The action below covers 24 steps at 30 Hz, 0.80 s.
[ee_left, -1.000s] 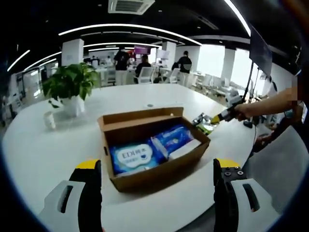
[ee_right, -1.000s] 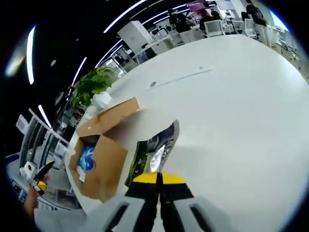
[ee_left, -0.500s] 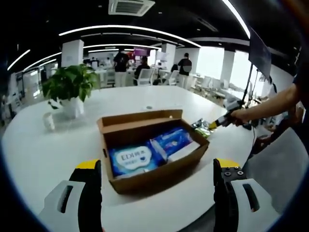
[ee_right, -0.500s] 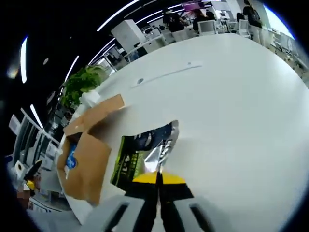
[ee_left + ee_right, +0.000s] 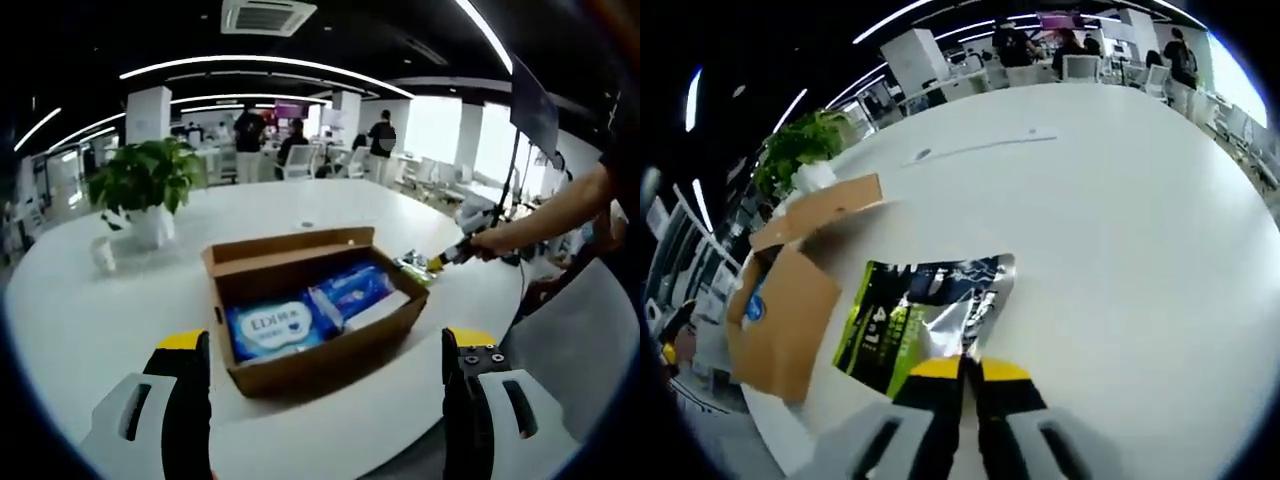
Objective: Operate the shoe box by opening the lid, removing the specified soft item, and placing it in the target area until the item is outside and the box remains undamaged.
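An open brown cardboard shoe box (image 5: 300,300) sits mid-table with blue and white soft packs (image 5: 285,325) inside. My left gripper (image 5: 325,345) hovers open in front of the box, its jaws wide apart and holding nothing. A green and dark foil pouch (image 5: 925,310) lies flat on the white table (image 5: 1120,230) beside the box (image 5: 780,310). My right gripper (image 5: 968,368) is shut on the pouch's near edge, with a thin gap between the yellow tips. In the left gripper view that gripper (image 5: 445,258) and the pouch (image 5: 412,266) appear just right of the box.
A potted plant (image 5: 145,180) and a small white cup (image 5: 100,250) stand at the table's far left. A person's arm (image 5: 560,205) reaches in from the right. People and chairs sit at desks beyond the table. The table edge runs close behind the box.
The right gripper has brought the pouch down, so it now lies flatter on the table beside the box. The gap between its tips looks slightly wider. The left gripper has held still.
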Tool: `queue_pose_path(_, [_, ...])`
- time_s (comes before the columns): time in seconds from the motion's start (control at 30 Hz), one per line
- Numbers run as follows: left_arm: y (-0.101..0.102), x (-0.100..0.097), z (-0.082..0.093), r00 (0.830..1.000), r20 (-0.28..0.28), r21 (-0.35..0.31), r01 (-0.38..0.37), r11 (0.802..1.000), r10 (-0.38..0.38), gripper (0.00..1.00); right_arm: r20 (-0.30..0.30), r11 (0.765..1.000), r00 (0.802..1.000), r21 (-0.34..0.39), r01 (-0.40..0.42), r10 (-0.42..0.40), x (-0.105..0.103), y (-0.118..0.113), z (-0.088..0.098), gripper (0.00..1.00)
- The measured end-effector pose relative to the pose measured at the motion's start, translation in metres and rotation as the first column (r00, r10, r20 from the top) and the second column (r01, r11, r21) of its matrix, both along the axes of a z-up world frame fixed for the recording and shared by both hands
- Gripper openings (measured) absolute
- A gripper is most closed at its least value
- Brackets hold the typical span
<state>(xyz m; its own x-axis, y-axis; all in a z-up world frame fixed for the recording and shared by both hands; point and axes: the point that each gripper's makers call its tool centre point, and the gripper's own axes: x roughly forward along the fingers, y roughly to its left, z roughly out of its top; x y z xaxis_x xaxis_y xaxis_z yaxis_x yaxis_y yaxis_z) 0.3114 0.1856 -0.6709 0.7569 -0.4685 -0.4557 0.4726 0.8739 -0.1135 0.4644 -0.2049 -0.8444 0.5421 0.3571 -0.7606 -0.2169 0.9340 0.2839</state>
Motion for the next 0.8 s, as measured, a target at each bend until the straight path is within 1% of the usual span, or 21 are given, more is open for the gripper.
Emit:
queue_pose_path(0.1, [0.001, -0.002, 0.002, 1.0, 0.006, -0.001, -0.002, 1.0, 0.002, 1.0, -0.011, 1.0, 1.0, 0.005, -0.005, 0.005, -0.001, 0.0, -0.002, 0.03])
queue_pose_path(0.2, [0.002, -0.004, 0.004, 1.0, 0.008, 0.0, -0.002, 1.0, 0.002, 1.0, 0.004, 1.0, 1.0, -0.011, -0.004, 0.004, -0.002, -0.003, -0.002, 0.06])
queue_pose_path(0.27, [0.003, -0.005, 0.004, 1.0, 0.009, 0.002, -0.003, 1.0, 0.003, 1.0, 0.002, 1.0, 1.0, -0.008, -0.003, 0.003, -0.004, -0.004, -0.002, 0.07])
queue_pose_path(0.37, [0.002, -0.007, 0.004, 1.0, 0.008, 0.005, 0.002, 1.0, -0.002, 1.0, 0.014, 1.0, 1.0, -0.029, -0.011, 0.011, -0.003, -0.008, -0.003, 0.07])
queue_pose_path(0.47, [0.001, -0.008, 0.004, 1.0, 0.008, 0.014, 0.01, 1.0, -0.01, 1.0, 0.009, 0.999, 1.0, -0.033, -0.019, 0.019, -0.006, -0.01, -0.003, 0.07])
queue_pose_path(0.6, [0.001, -0.009, 0.005, 1.0, 0.009, 0.023, 0.019, 1.0, -0.019, 1.0, 0.016, 0.999, 1.0, -0.036, -0.012, 0.012, -0.005, -0.015, -0.001, 0.08])
queue_pose_path(0.73, [0.0, -0.01, 0.005, 1.0, 0.01, 0.024, 0.021, 0.999, -0.022, 1.0, 0.038, 0.999, 0.999, -0.044, -0.013, 0.015, -0.004, -0.021, 0.005, 0.08])
queue_pose_path(0.8, [-0.001, -0.01, 0.005, 1.0, 0.01, 0.022, 0.022, 1.0, -0.022, 1.0, 0.053, 0.999, 0.998, -0.034, -0.021, 0.023, -0.004, -0.02, 0.01, 0.09])
